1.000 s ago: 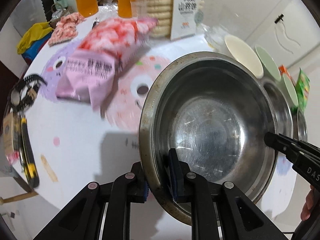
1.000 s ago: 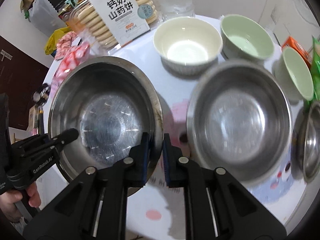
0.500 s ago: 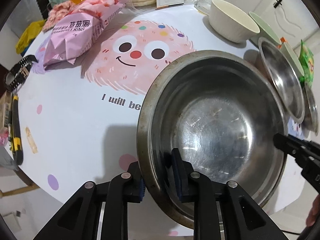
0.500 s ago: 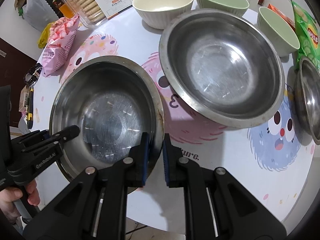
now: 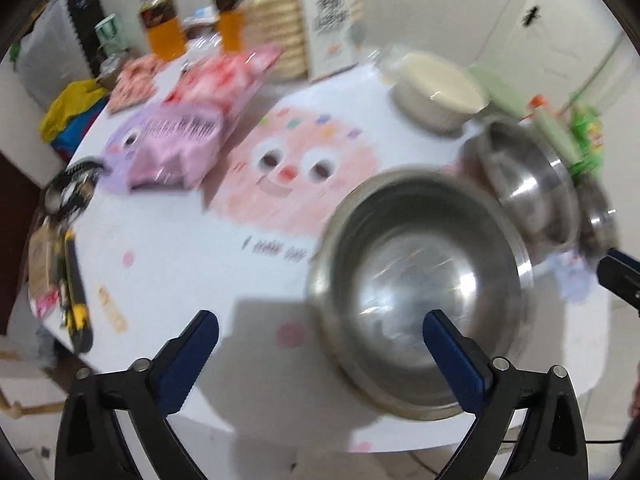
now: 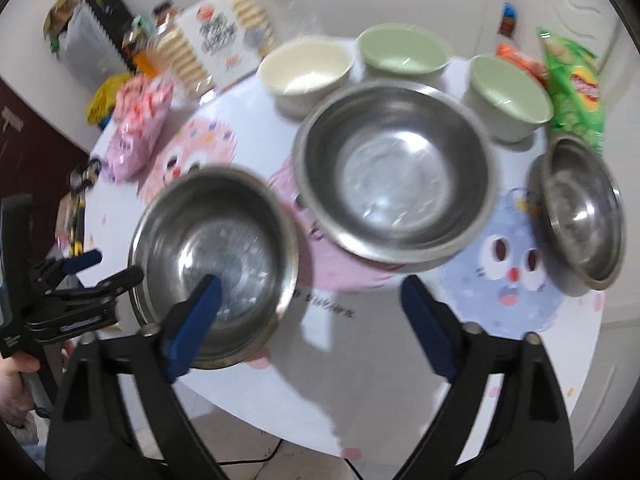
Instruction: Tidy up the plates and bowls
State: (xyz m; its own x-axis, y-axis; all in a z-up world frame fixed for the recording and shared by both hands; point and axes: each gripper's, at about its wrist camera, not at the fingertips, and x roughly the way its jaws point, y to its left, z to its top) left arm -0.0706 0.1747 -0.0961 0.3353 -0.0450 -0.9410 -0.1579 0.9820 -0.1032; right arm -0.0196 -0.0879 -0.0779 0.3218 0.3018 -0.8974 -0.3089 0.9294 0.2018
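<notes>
Steel bowl (image 6: 216, 256) looking glossy metal, scuffed inside; cream bowl (image 6: 306, 70) showing smooth glazed finish; chip bag (image 6: 574, 92) gleaming like shiny plastic; tablecloth (image 5: 192, 264) lying smooth, printed.

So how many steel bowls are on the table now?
3: one steel bowl near the front left edge, a larger one in the middle, and a third at the right edge. None appears hidden.

The left gripper (image 5: 320, 330) and right gripper (image 6: 310, 294) are black frames. Their fingers (image 5: 452, 354) carry blue pads, with silver screws at the joints.
</notes>
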